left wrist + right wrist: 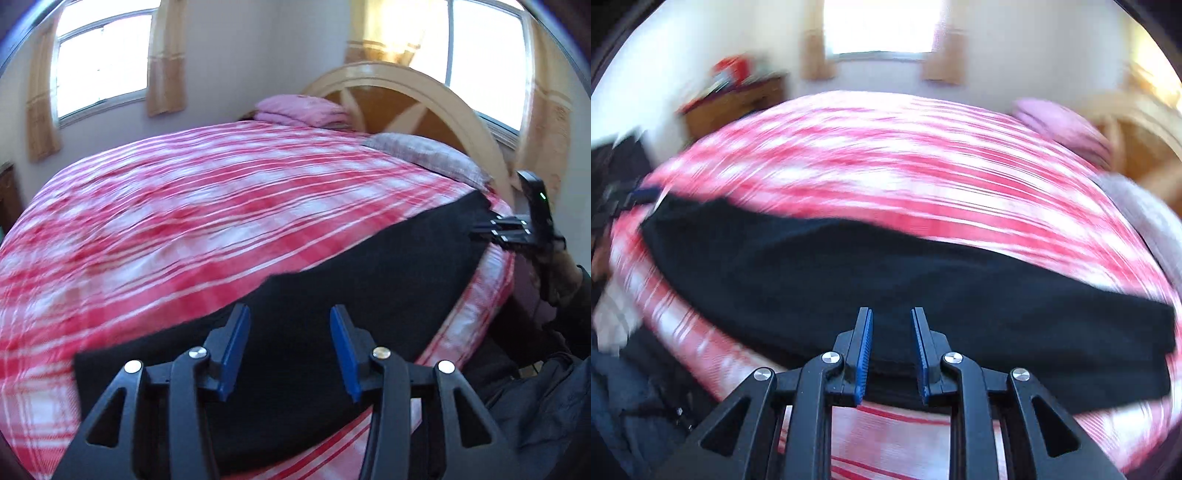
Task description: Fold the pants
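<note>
- Black pants [332, 280] lie flat as a long band along the near edge of the bed [177, 206], on a red-and-white checked cover.
- Left gripper [290, 354]: jaws stand moderately apart above the pants, blue pads clear of the cloth; nothing between them.
- Right gripper [891, 356]: jaws set narrow, a small gap showing; pads hang over the near hem of the pants [849, 280], gripping nothing.
- In the left wrist view the right gripper [495, 230] shows at the far end of the pants, just beside the cloth edge; whether it touches cannot be told.
- A hand and dark sleeve [569, 288] sit behind that gripper.
- Beyond: curved wooden headboard [436, 88], folded pink blanket [303, 110], grey pillow [428, 155], curtained windows [99, 59].
- Right wrist view is heavily blurred; a wooden cabinet [738, 103] stands by the far wall.
</note>
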